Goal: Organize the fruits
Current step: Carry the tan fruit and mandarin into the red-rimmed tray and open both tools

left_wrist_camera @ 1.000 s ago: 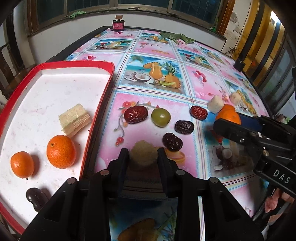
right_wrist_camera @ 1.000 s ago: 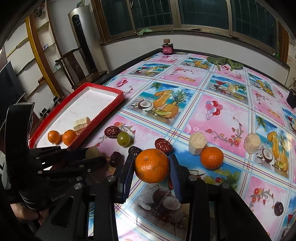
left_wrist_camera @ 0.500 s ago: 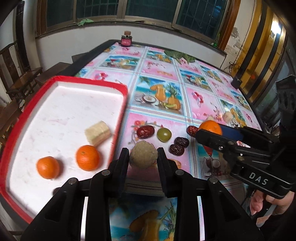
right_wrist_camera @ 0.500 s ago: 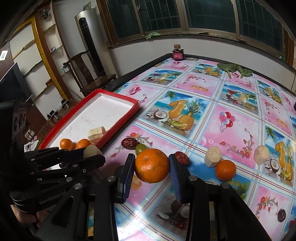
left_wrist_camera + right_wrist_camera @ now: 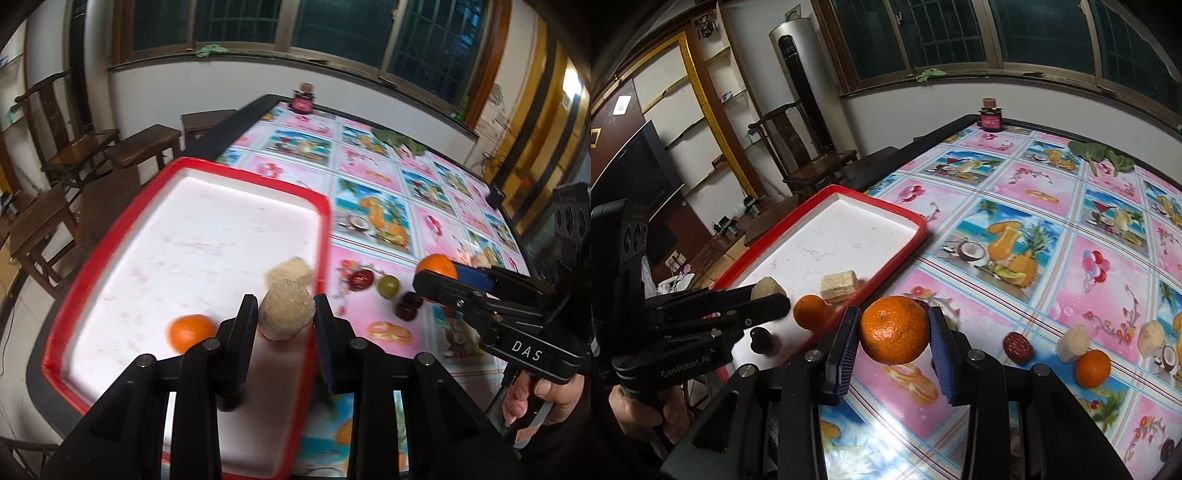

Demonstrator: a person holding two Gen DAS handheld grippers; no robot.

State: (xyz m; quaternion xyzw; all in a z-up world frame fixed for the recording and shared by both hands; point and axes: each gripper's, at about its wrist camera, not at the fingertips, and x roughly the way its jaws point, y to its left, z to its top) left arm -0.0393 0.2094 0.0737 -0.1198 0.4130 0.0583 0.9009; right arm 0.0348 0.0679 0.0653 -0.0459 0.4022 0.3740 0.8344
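Two tongs, both loaded. Left gripper (image 5: 286, 314) clamped on a pale tan rough-cut chunk (image 5: 285, 313), held above the red-rimmed white plastic tray (image 5: 236, 177). Past its tips on the tray: a similar tan chunk (image 5: 289, 272); a small orange mandarin (image 5: 190, 331) sits to the left. Right gripper (image 5: 893, 332) clamped on a round orange mandarin (image 5: 894, 329), over the fruit-print pink tablecloth (image 5: 1015, 184), tray just to its left. Dark red date (image 5: 1017, 347) and another mandarin (image 5: 1092, 367) lie to its right.
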